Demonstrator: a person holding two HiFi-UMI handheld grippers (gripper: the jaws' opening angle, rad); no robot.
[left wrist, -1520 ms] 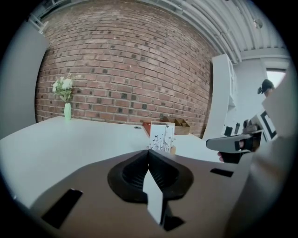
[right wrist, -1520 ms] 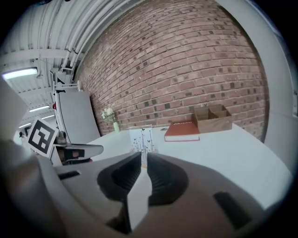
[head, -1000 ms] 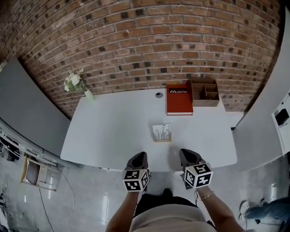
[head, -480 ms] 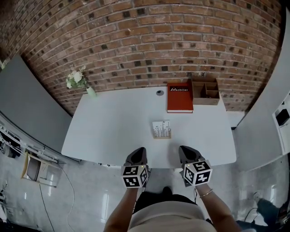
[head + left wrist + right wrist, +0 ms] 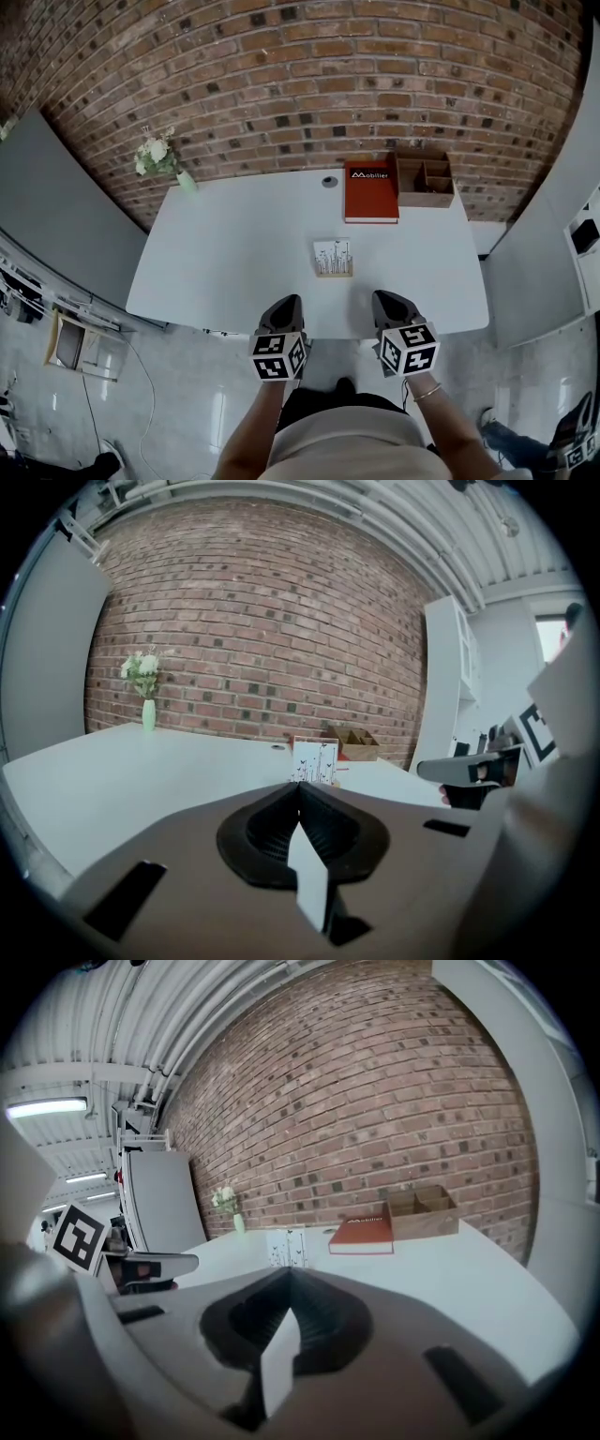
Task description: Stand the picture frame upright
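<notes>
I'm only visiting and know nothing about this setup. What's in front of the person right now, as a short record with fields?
Surface: white table against a brick wall
Picture frame: small white picture frame on a wooden base, upright near the table's middle, nothing touching it
Book: red hardcover book, flat at the far edge
Box: brown wooden organiser box, right beside the book
Vase: pale green vase of white flowers, far left corner
Left tool: jaws together, empty, at the near edge
Right tool: jaws together, empty, at the near edge
</notes>
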